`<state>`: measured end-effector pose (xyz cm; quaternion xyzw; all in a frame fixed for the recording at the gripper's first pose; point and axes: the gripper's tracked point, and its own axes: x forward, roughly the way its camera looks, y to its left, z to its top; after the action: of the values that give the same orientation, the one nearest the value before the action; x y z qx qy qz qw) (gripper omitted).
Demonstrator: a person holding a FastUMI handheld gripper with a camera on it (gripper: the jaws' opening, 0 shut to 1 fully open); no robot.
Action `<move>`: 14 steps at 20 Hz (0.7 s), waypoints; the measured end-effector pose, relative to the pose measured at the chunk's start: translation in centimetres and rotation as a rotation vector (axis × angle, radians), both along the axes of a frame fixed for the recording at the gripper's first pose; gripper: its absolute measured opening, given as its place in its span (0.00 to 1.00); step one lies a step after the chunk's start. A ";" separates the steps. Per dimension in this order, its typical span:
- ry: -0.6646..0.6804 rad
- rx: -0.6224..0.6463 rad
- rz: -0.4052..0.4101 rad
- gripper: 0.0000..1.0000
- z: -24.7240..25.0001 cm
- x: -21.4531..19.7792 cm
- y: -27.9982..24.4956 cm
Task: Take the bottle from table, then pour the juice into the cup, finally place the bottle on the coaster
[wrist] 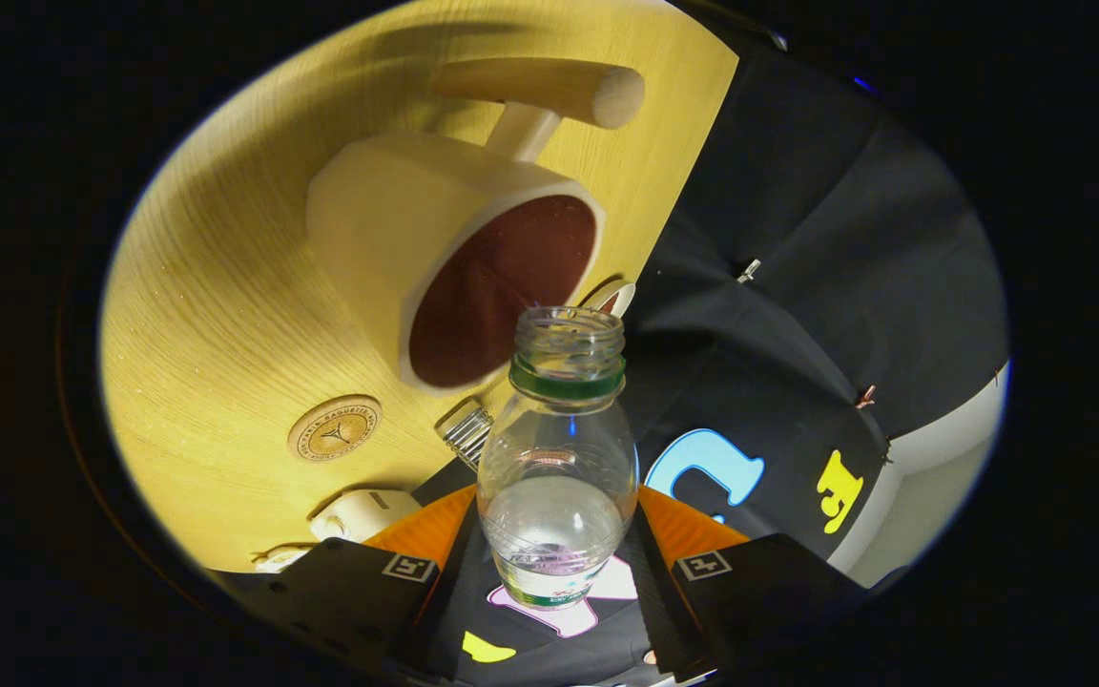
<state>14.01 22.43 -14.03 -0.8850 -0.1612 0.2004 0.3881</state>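
A clear plastic bottle (557,448) with a green neck ring and no cap stands between my fingers, and my gripper (557,539) is shut on its lower body. The orange fingers (424,530) press on both sides of it. The whole scene looks tilted, so the bottle is leaning. Its open mouth sits right at the near rim of the cream cup (397,219), which has a dark red inside and a wooden handle. A little clear liquid seems to lie low in the bottle. The round wooden coaster (334,427) lies on the table beside the cup, ahead of my left finger.
The light wooden table (216,315) ends just beyond the cup, with the black cloth wall behind it. A ribbed metal piece (466,434) and a white object (363,513) lie near the coaster. A small white ring (614,296) sits by the cup's rim.
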 end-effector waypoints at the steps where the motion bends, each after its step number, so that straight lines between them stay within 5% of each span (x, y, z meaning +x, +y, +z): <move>1: 0.002 -0.001 -0.004 0.76 -0.1 0.1 -0.1; 14: 0.018 -0.001 -0.043 0.76 0.2 0.0 -0.8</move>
<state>13.99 21.65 -13.78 -0.8866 -0.1385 0.1999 0.3934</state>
